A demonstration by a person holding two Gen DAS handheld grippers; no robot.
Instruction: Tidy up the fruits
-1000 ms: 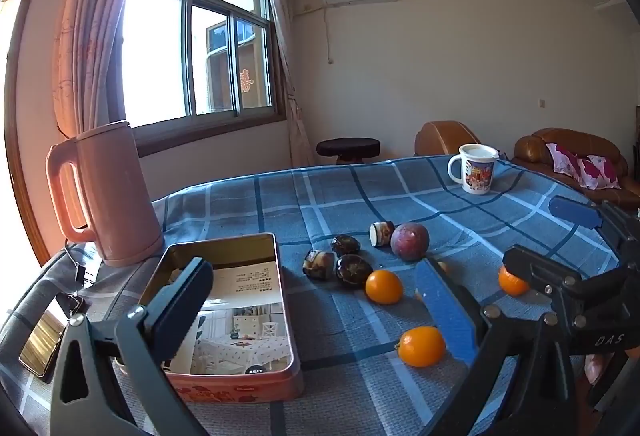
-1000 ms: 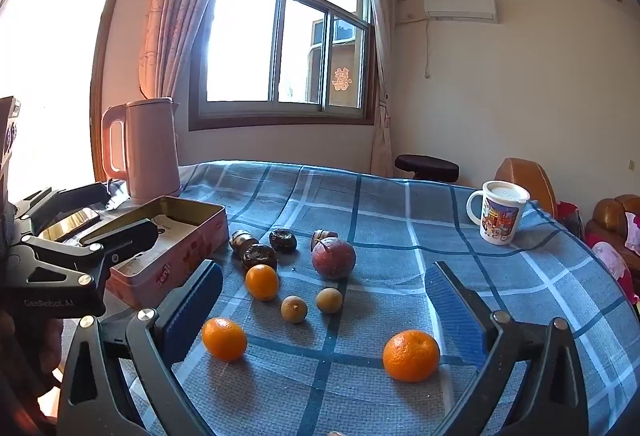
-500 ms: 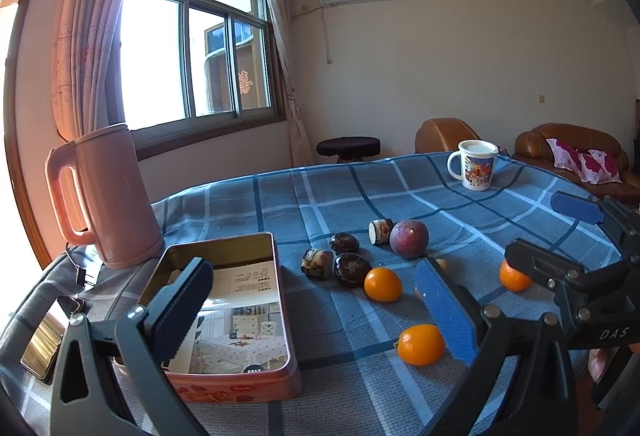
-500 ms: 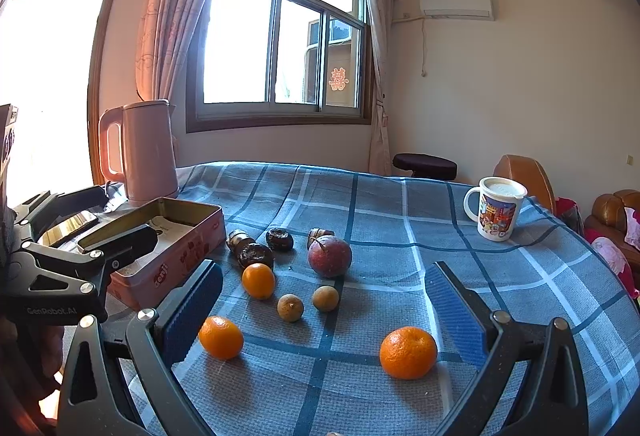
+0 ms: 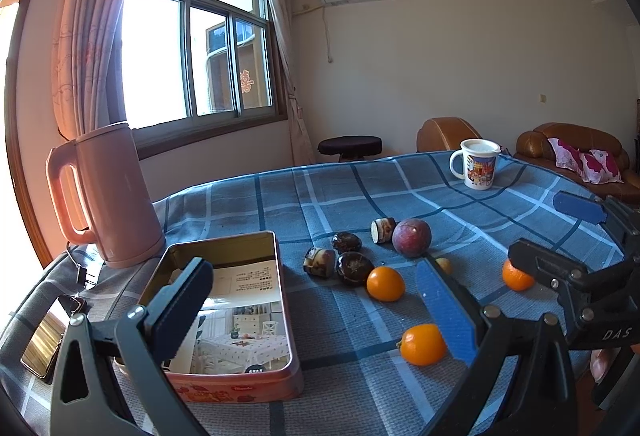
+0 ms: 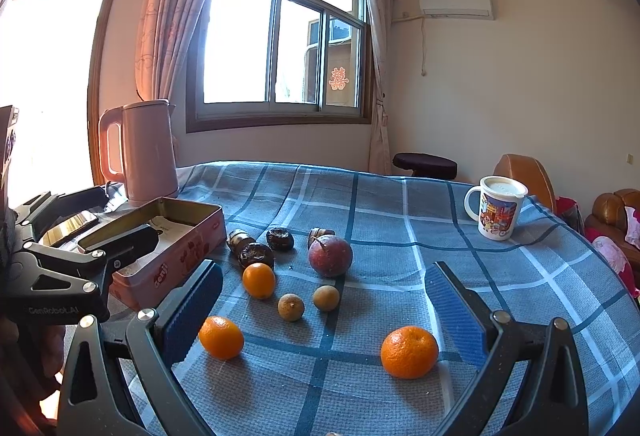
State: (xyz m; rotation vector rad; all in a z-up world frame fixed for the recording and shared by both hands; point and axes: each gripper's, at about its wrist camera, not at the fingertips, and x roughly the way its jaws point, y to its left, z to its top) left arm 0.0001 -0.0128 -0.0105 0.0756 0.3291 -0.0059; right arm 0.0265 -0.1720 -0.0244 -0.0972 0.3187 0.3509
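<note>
We hover with both the left gripper (image 5: 316, 310) and right gripper (image 6: 324, 310) spread wide and empty, no fruit yet picked, so next, we judge, the orange (image 6: 409, 352) at five o'clock goes to the tin (image 5: 286, 320) at nine.

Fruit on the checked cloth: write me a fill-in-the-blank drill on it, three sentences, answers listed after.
1. The number of orange citrus fruits lying on the cloth is ____.
2. The fingers of the right gripper are spread and hold ____.
3. The pink tin beside the kettle holds a printed leaflet and ____ fruit.

Missing words: three; nothing; no
</note>
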